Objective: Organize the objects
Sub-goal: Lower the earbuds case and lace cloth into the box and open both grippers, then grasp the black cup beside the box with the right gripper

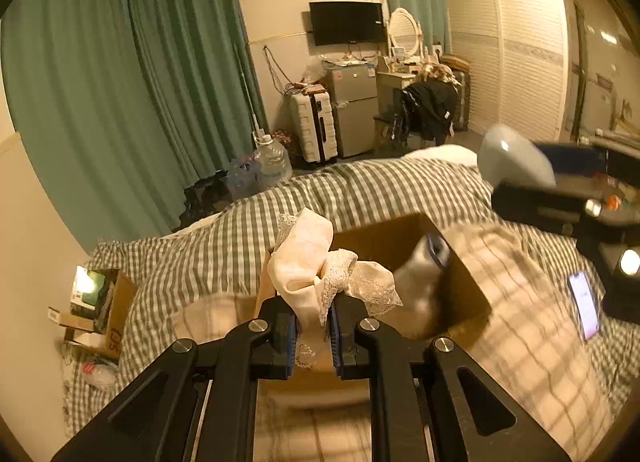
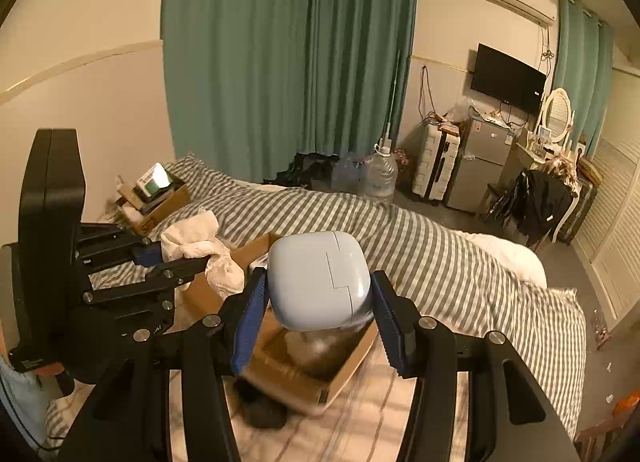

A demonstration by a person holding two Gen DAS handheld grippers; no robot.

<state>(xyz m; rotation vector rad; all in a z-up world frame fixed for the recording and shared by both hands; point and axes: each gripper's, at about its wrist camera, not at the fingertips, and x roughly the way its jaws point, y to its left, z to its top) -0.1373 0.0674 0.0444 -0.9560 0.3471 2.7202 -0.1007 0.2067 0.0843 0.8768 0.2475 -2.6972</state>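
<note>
My left gripper point(image 1: 313, 324) is shut on a cream lace-trimmed cloth point(image 1: 308, 262) and holds it above the near edge of an open cardboard box point(image 1: 384, 238) on the bed. It also shows in the right wrist view point(image 2: 176, 258) with the cloth point(image 2: 200, 246). My right gripper point(image 2: 320, 302) is shut on a pale blue rounded case point(image 2: 318, 278), held above the same box point(image 2: 304, 358). From the left wrist view the case point(image 1: 512, 159) and right gripper point(image 1: 532, 181) hang at the right. A white item point(image 1: 420, 274) lies blurred inside the box.
The bed has a striped quilt point(image 2: 440, 262) and a beige checked blanket point(image 1: 520, 322). A phone point(image 1: 584, 304) lies at the right. A second cardboard box with small items point(image 1: 100, 306) sits at the bed's left edge. Curtains, water jugs, a suitcase and a fridge stand beyond.
</note>
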